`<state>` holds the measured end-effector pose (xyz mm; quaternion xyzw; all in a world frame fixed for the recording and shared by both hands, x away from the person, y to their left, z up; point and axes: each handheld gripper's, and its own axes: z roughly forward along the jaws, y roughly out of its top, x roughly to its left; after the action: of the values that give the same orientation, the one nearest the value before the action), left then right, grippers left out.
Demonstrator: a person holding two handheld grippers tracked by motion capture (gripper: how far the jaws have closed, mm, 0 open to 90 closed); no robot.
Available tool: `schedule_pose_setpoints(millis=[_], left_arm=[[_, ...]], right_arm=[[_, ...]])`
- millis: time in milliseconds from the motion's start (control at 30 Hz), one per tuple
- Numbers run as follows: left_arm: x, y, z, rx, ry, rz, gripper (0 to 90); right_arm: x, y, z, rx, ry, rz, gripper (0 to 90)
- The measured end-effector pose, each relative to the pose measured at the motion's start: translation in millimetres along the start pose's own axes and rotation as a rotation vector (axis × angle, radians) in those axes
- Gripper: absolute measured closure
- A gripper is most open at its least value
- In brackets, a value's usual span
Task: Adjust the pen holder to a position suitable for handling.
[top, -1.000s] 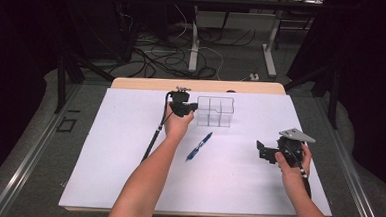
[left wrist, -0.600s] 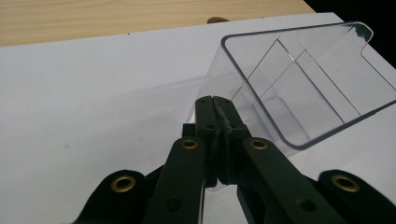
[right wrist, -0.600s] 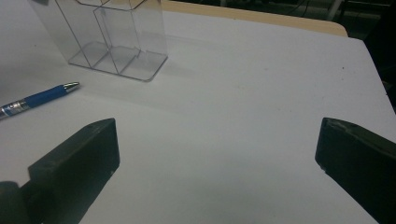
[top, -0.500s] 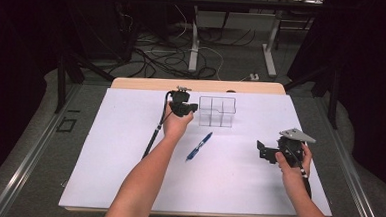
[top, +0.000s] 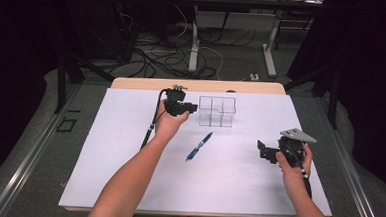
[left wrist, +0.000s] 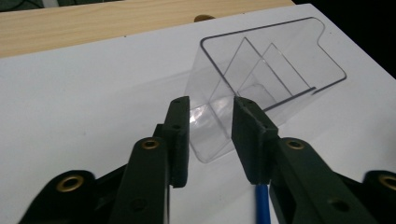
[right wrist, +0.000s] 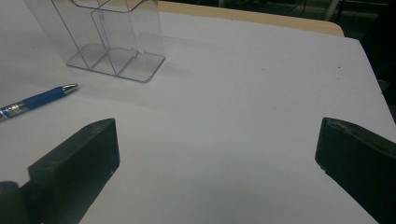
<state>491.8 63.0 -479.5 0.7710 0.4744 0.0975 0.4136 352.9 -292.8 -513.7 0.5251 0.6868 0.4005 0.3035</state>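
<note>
Item: clear organizer [top: 217,111], upright near the far edge of the white sheet [top: 127,175], openings up, long axis across the table. My left gripper [left wrist: 210,135] has just been opening; its jaws stand slightly parted, just off the near wall. My right gripper [right wrist: 217,154] is spread wide. Step, as I judge: organizer released; next, the blue pen [top: 199,146], lying diagonally with its tip toward the organizer, wants pinching across its barrel.

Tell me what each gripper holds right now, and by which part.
Nothing. The left gripper, jaws just opening, has let go of the clear organizer; its wall stands beyond them. The right gripper is wide open over bare table.
</note>
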Motion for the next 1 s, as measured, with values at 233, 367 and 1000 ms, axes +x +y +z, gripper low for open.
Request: schedule_pose_setpoints(millis=[233,367,1000], left_arm=[[-13.8,-0.7,-9.9,-0.002,-0.001,0.054,54.3],[-17.3,-0.8,-13.3,-0.004,0.000,0.079,48.2],[-32.2,-10.9,-10.7,0.103,-0.021,0.137,23.2]], right_arm=[[-1.4,0.4,-1.5,0.000,0.006,-0.001,0.0],[-1.5,0.4,-2.6,0.000,0.010,0.008,0.0],[-2.3,-0.1,-3.1,0.010,0.007,0.002,0.0]])
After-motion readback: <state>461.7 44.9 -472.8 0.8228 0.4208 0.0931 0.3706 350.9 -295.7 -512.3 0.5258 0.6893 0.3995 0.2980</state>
